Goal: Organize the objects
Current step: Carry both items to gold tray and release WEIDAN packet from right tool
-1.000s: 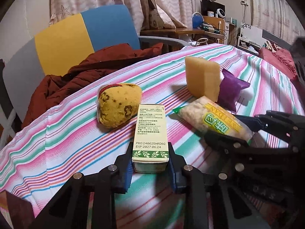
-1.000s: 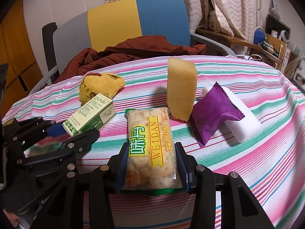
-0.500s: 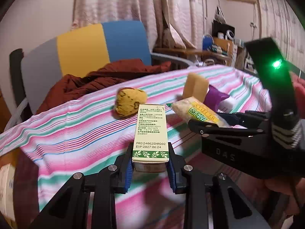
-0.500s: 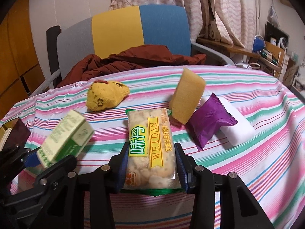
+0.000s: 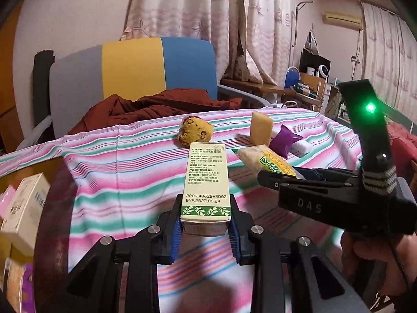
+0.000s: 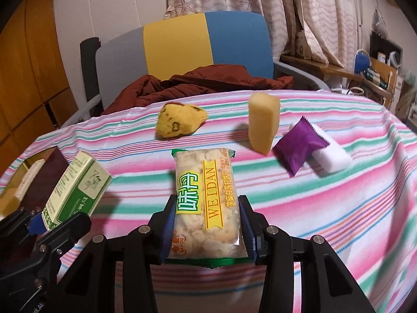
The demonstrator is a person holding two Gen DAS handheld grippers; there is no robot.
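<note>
My left gripper (image 5: 206, 230) is shut on a green and cream carton (image 5: 206, 180) and holds it above the striped tablecloth (image 5: 125, 172). The carton also shows in the right wrist view (image 6: 75, 187). My right gripper (image 6: 206, 230) is shut on a WEIDAN biscuit packet (image 6: 206, 200), lifted over the table; the packet shows in the left wrist view too (image 5: 265, 160). On the cloth farther back lie a yellow spotted sponge (image 6: 178, 124), an upright yellow sponge block (image 6: 263, 121), a purple sachet (image 6: 299, 147) and a white block (image 6: 332, 157).
A grey, yellow and blue chair (image 5: 135, 70) with a dark red jacket (image 5: 156, 107) stands behind the table. At the far left a dark box (image 5: 49, 208) holds cream cartons (image 5: 23, 208). A cluttered desk (image 5: 299, 88) is at the back right.
Both grippers have lifted their items off the cloth and drawn back toward the table's near left; the remaining objects look smaller and farther. The box with cartons has come into view.
</note>
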